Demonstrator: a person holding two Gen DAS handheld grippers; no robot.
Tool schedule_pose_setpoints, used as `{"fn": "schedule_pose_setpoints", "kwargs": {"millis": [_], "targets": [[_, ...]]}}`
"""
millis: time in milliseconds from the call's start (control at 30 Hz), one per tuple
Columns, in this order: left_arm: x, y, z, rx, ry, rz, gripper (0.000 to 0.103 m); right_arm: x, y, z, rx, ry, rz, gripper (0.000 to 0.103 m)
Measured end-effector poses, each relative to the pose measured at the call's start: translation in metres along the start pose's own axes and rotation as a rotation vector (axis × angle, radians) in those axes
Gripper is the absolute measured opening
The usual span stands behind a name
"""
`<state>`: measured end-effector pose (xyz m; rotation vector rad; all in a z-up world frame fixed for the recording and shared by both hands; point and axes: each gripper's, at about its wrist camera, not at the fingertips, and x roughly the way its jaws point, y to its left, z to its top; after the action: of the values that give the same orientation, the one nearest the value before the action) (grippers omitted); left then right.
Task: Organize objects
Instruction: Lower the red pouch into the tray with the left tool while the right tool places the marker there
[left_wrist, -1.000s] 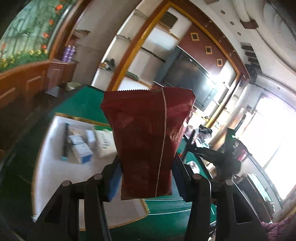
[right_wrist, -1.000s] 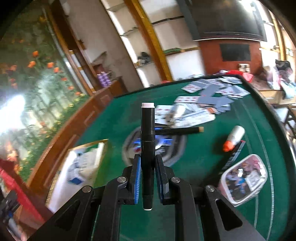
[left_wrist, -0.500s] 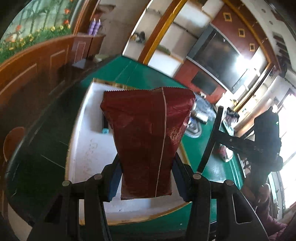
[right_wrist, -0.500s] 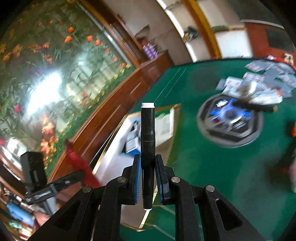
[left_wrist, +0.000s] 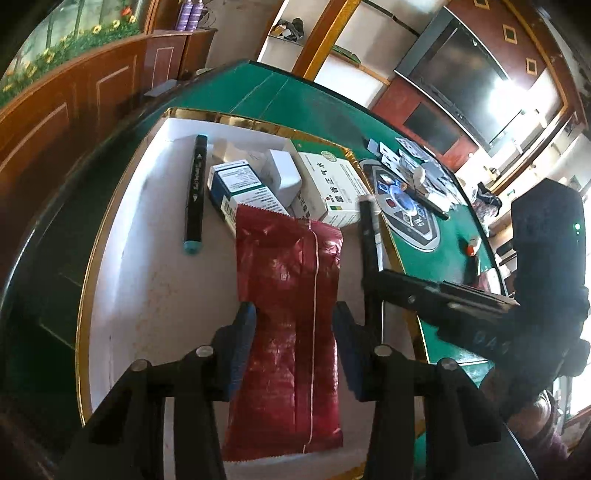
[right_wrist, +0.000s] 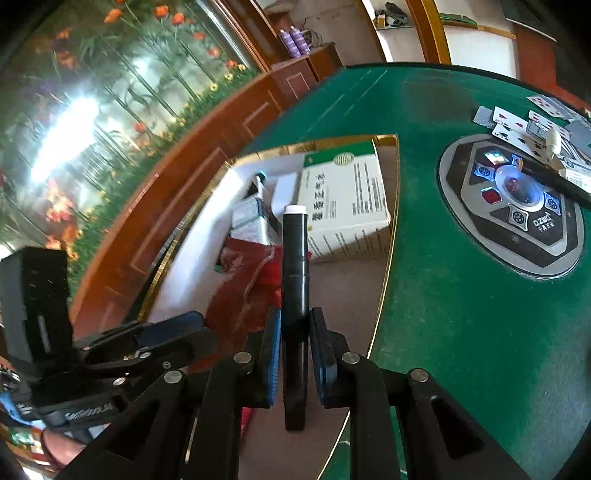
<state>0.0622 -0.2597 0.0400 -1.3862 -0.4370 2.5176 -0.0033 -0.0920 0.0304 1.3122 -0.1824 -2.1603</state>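
The left tongs (left_wrist: 293, 345) pinch a dark red foil packet (left_wrist: 286, 325) at its middle, blue pads pressed into the crinkled sides. The packet is flat and glossy, with a pale seam down its length and a zigzag-cut top edge; its lower end is partly hidden behind the black fingers. It sits low over the white floor of a shallow tray (left_wrist: 122, 295) with a gold rim, but whether it touches the floor cannot be told.

The right tongs (right_wrist: 295, 356) are closed on a black cylindrical marker (right_wrist: 295, 295) with a white cap end, held pointing forward over the tray's gold rim nearest the tabletop's centre. Its rear end runs down between the fingers.

Past the packet's top edge, the tray holds a blue and white carton (left_wrist: 240, 190), a plain white box (left_wrist: 284, 175) and a larger white and green carton with printed characters (left_wrist: 328, 184), crowded together and partly overlapping, so their lower parts are hidden. A second black marker with a teal tip (left_wrist: 194, 192) lies beside them, towards the tray's far-left corner.

On the green felt tabletop (right_wrist: 424, 295), a round grey and black control panel (right_wrist: 513, 206) sits at the centre, with playing cards (right_wrist: 517, 125) scattered beyond it, cut off by the frame's edge.
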Motion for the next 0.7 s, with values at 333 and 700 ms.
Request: {"fn": "schedule_pose_setpoints", "kwargs": {"millis": [333,700], "targets": [[-0.023,-0.01,-0.005,0.026,-0.105,0.064,0.07,0.009,0.008,-0.01,-0.038,0.074,-0.095,0.017],[-0.04,-0.003,-0.017,0.004,-0.206,0.061,0.088,-0.026,0.0,-0.007,0.043,-0.025,-0.018,0.069]]}}
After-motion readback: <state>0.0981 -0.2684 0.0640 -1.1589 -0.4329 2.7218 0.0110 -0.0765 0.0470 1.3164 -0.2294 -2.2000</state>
